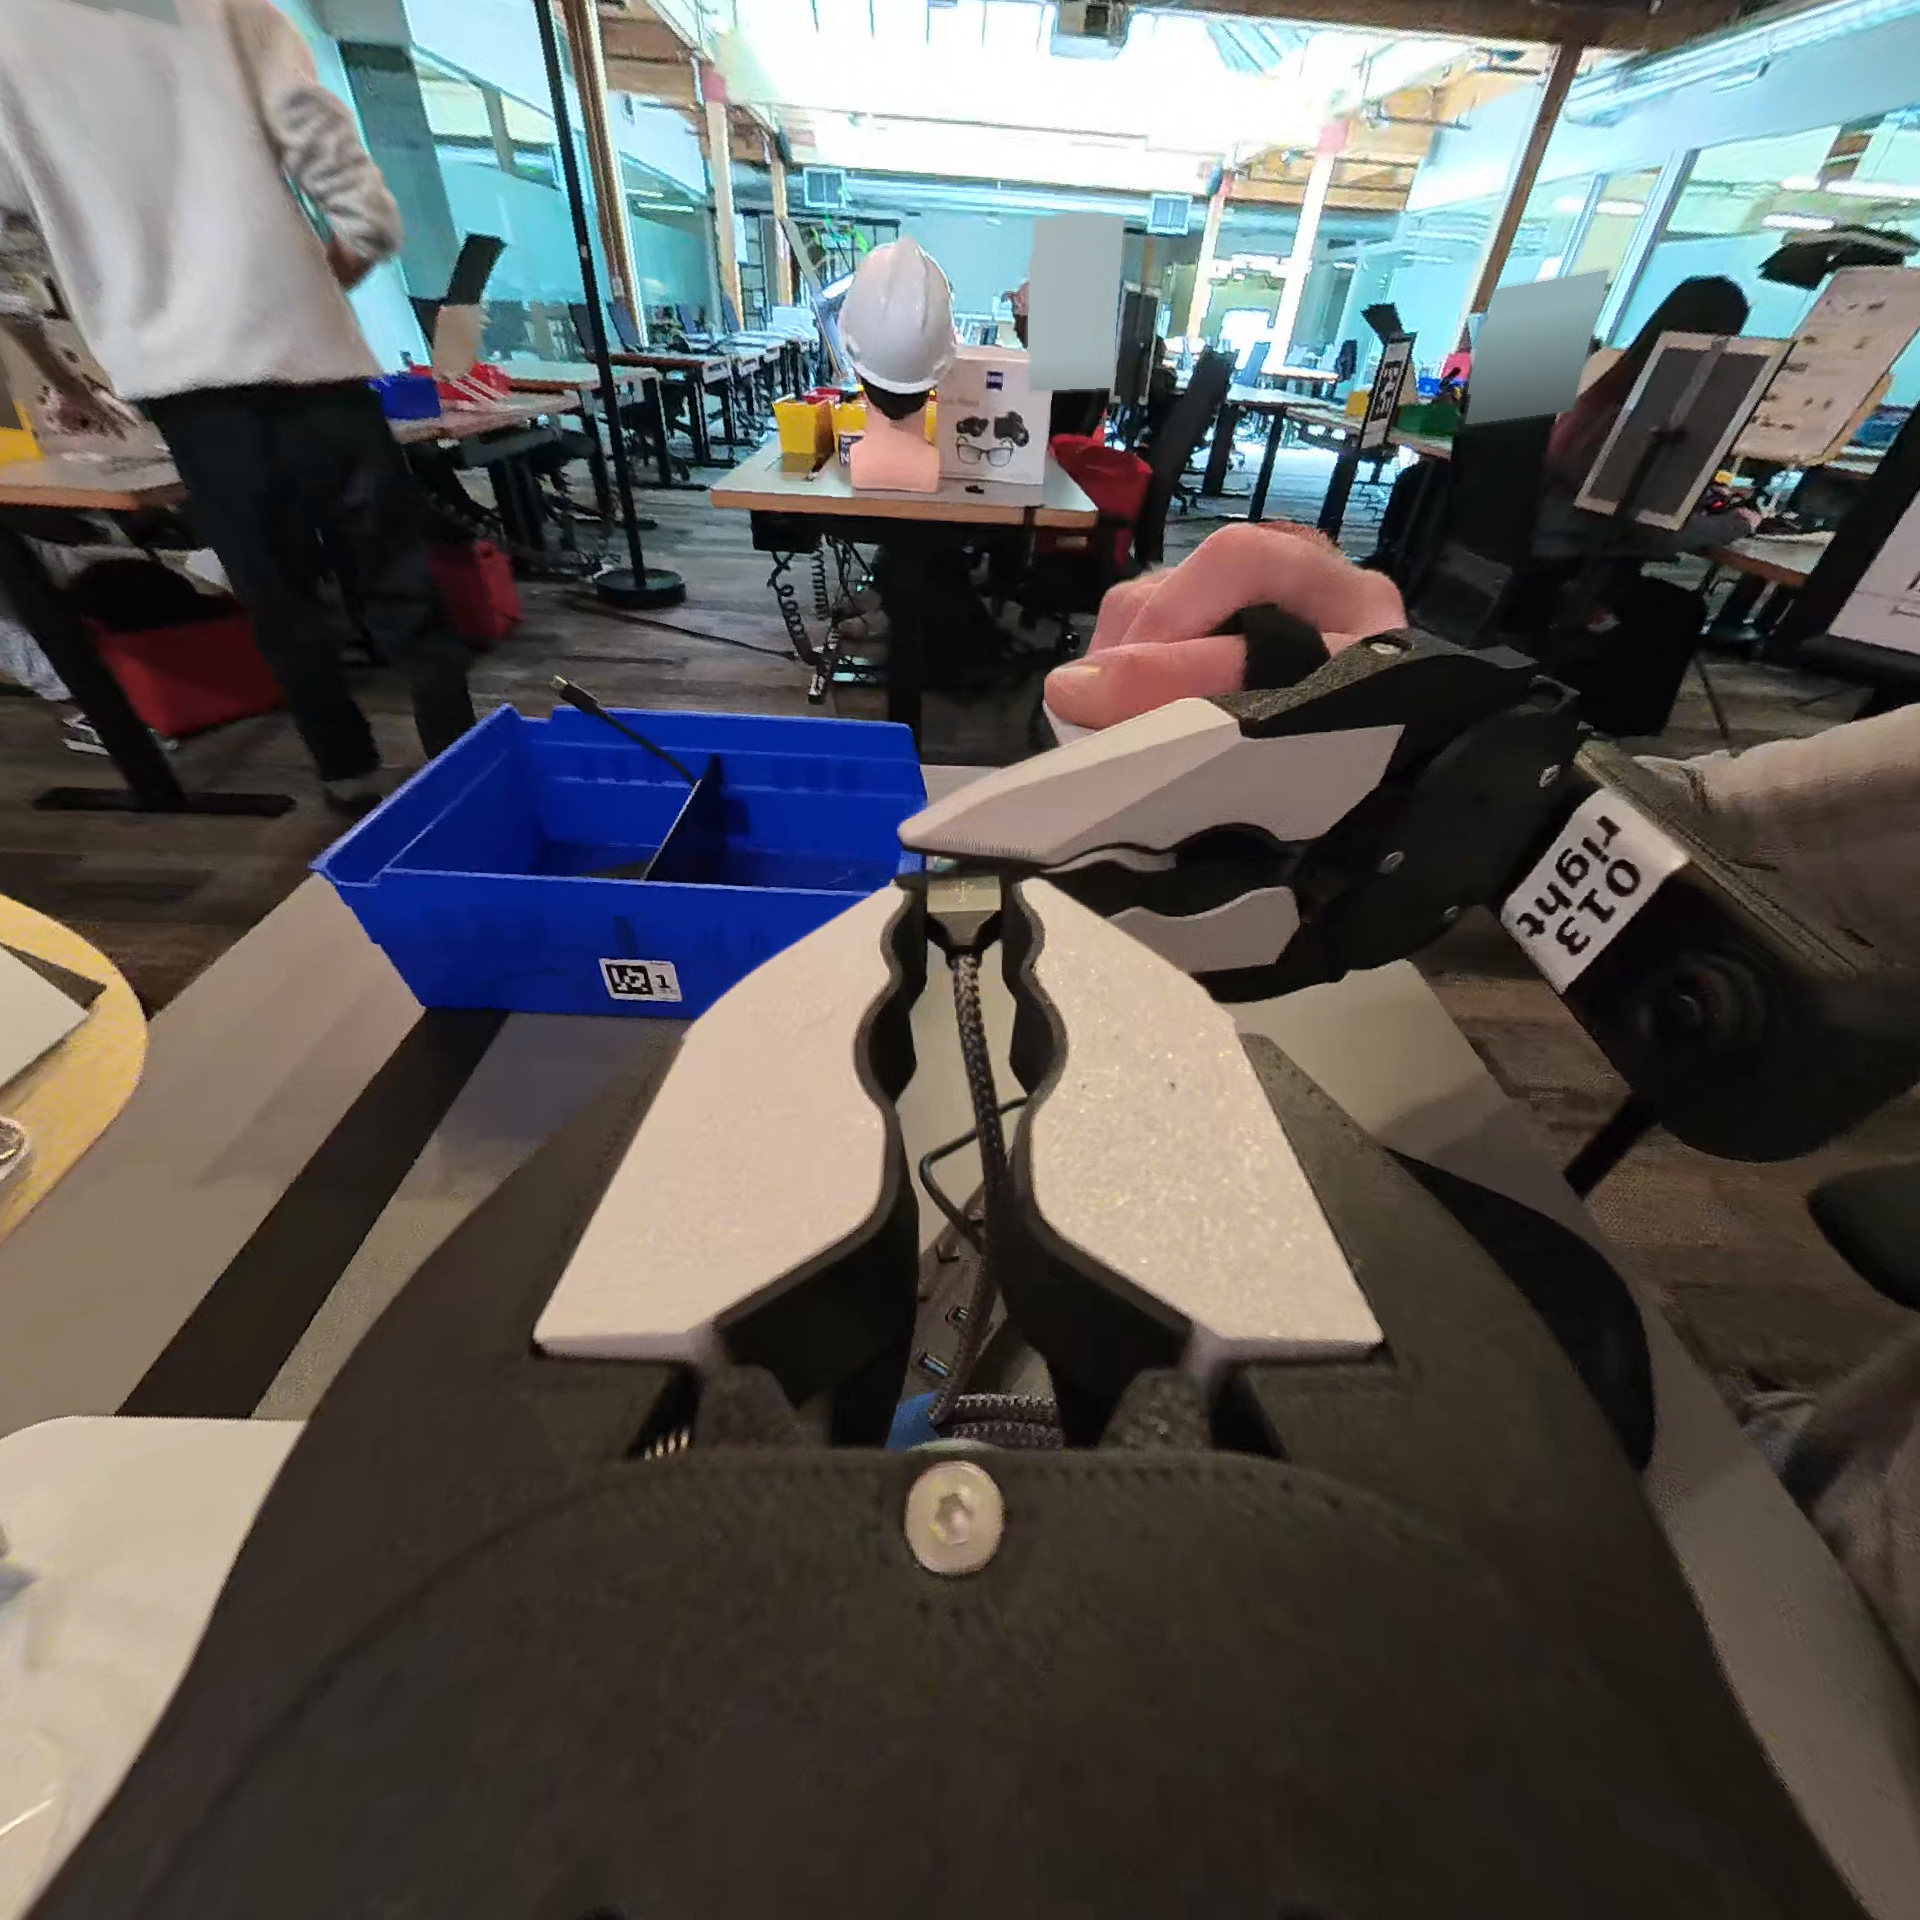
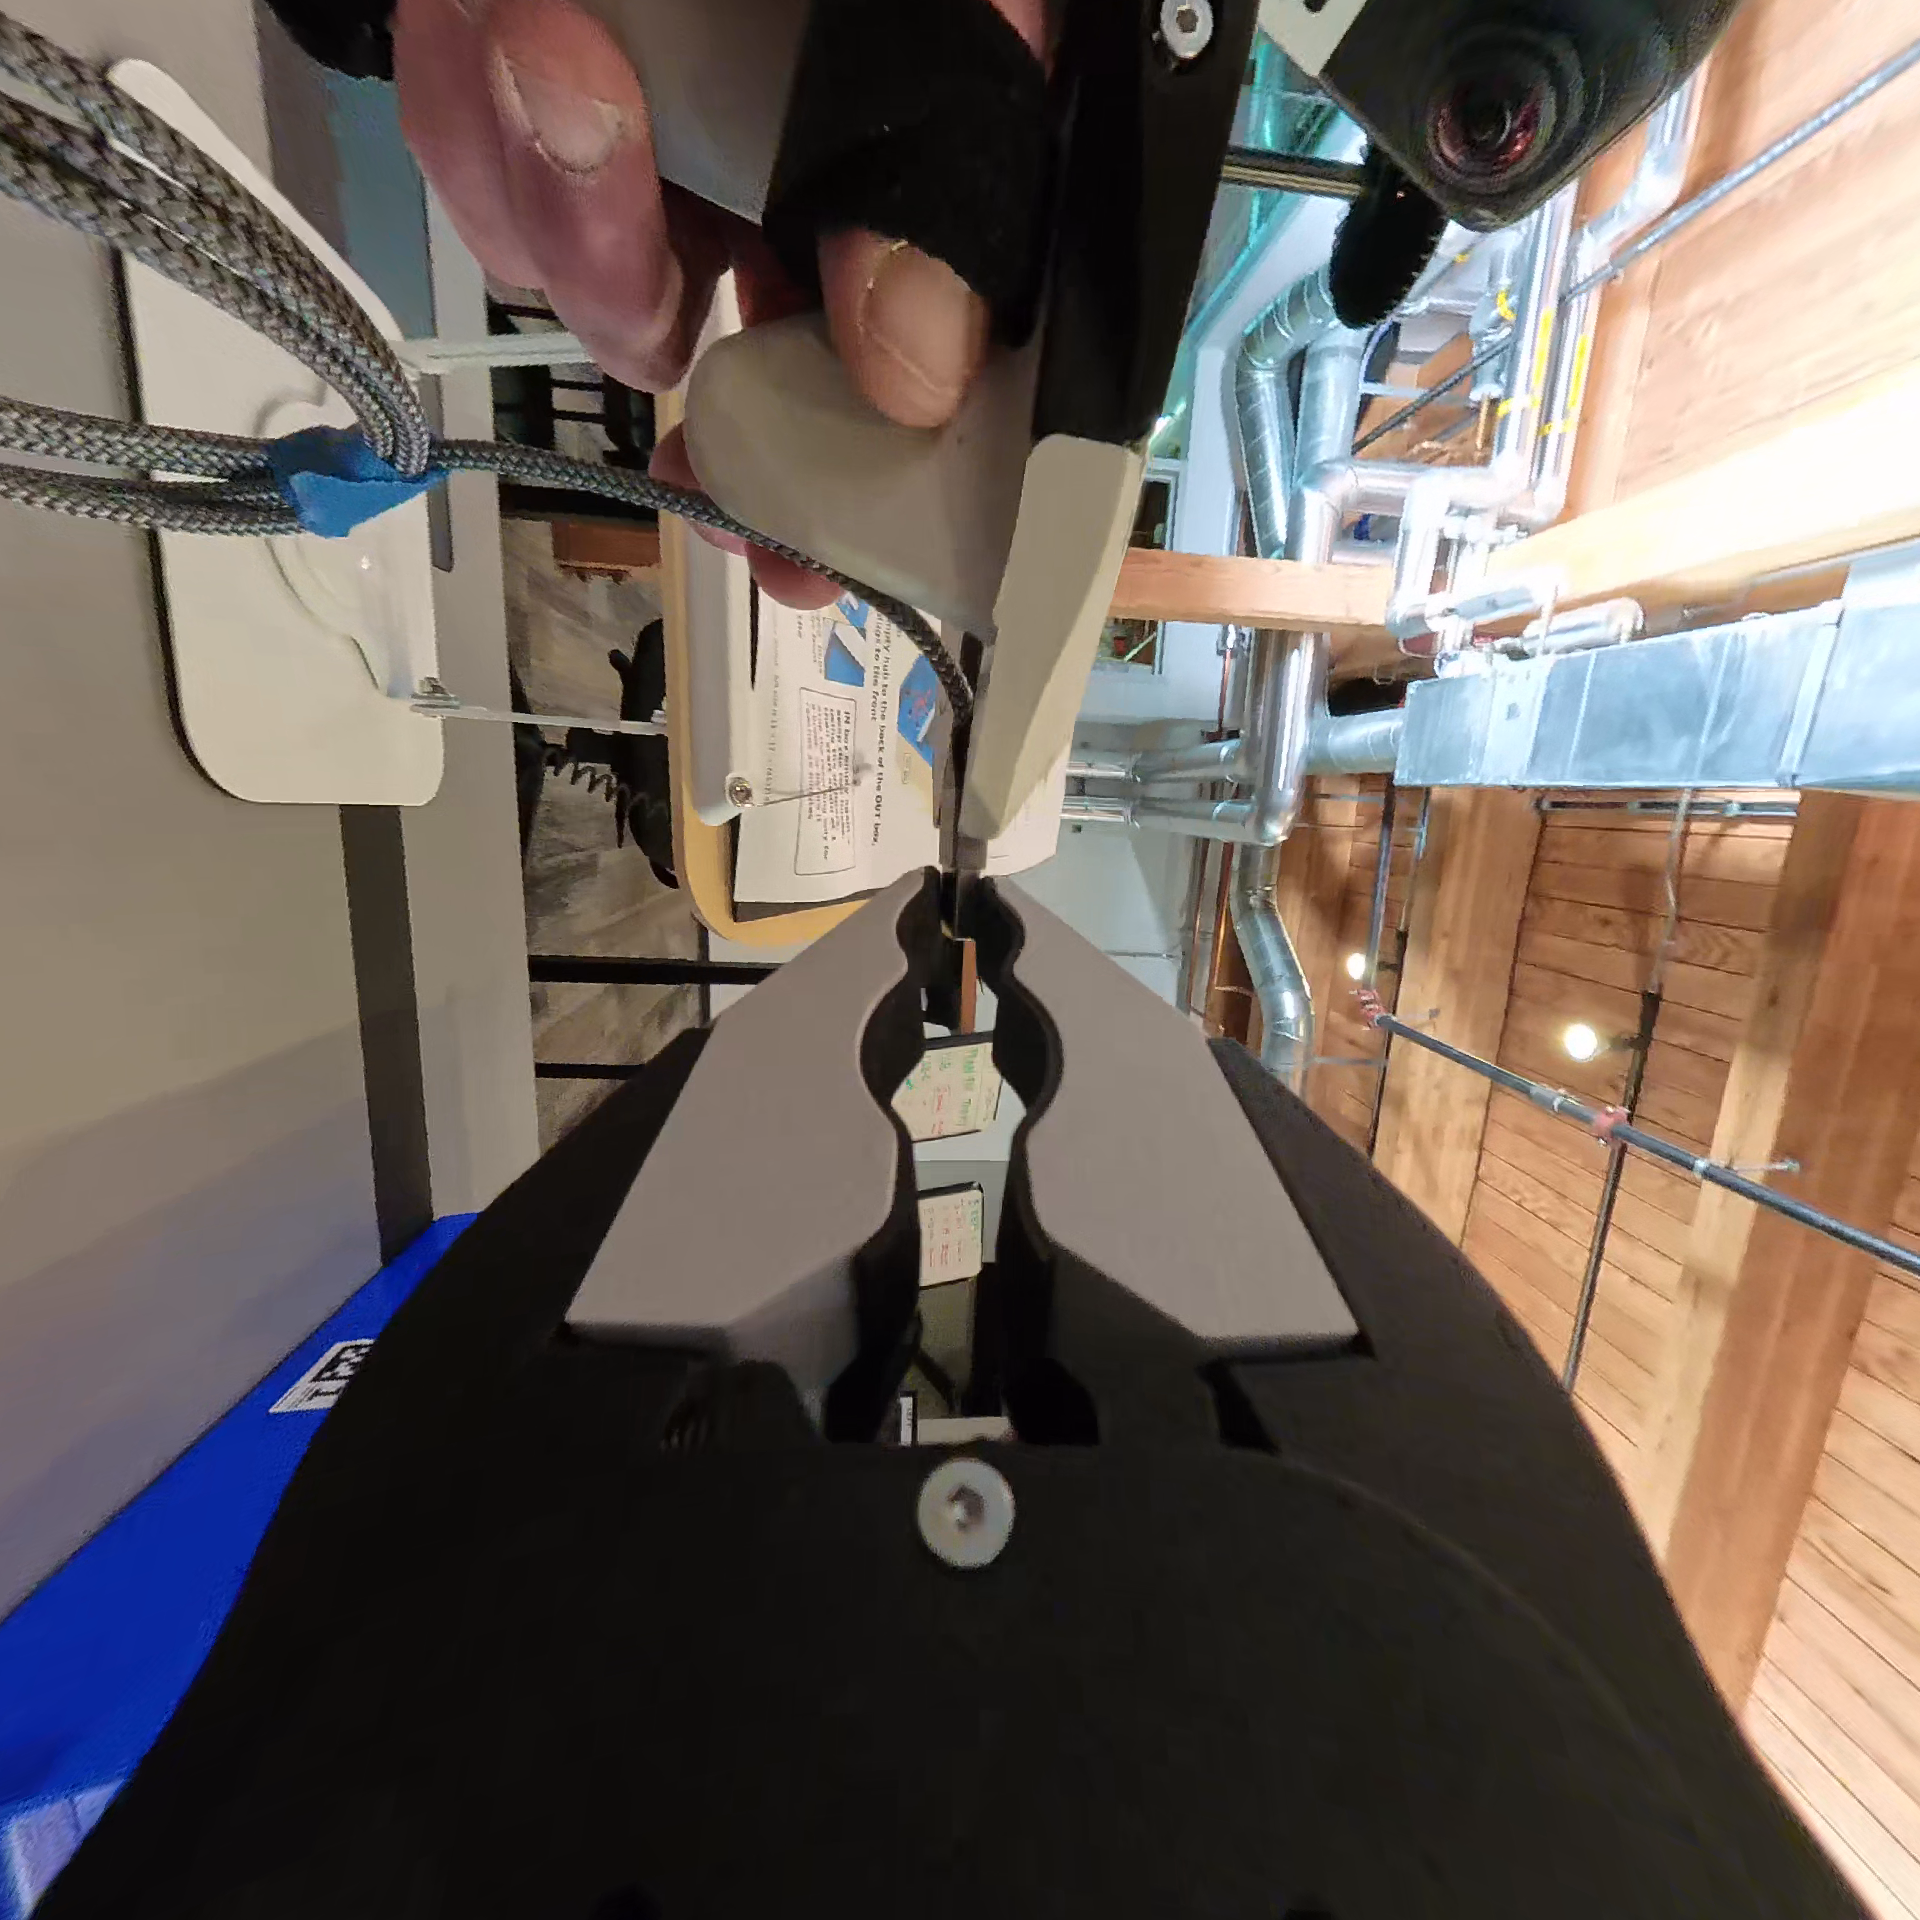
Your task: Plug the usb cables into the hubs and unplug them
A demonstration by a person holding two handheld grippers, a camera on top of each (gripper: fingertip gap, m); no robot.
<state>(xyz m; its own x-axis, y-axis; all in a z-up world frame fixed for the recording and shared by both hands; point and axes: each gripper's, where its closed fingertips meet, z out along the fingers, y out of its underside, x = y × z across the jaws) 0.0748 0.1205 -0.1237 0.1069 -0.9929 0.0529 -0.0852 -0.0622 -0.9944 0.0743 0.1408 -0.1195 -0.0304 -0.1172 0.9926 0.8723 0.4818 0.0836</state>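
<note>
My left gripper (image 1: pixel 964 914) is shut on the black housing of a USB plug (image 1: pixel 964 896). The plug's grey braided cable (image 1: pixel 977 1060) runs back between my fingers. My right gripper (image 1: pixel 935 852) comes in from the right, and its tips are closed on the plug's metal end. In the right wrist view, my right gripper (image 2: pixel 958 904) pinches the plug (image 2: pixel 958 940) tip to tip with the left gripper (image 2: pixel 971 831). The cable (image 2: pixel 623 488) curves off to the left. A dark hub with ports (image 1: pixel 951 1314) shows on the table below my left fingers.
A blue bin (image 1: pixel 540 935) with a black divider stands on the grey table (image 1: pixel 260 1091) just beyond the grippers. Blue tape (image 2: pixel 332 488) bundles the braided cables over a white plate (image 2: pixel 312 675). A person (image 1: pixel 208 260) stands at far left, and a round wooden table (image 1: pixel 94 1091) is at left. My two grippers' fingertips are within a few centimetres of each other.
</note>
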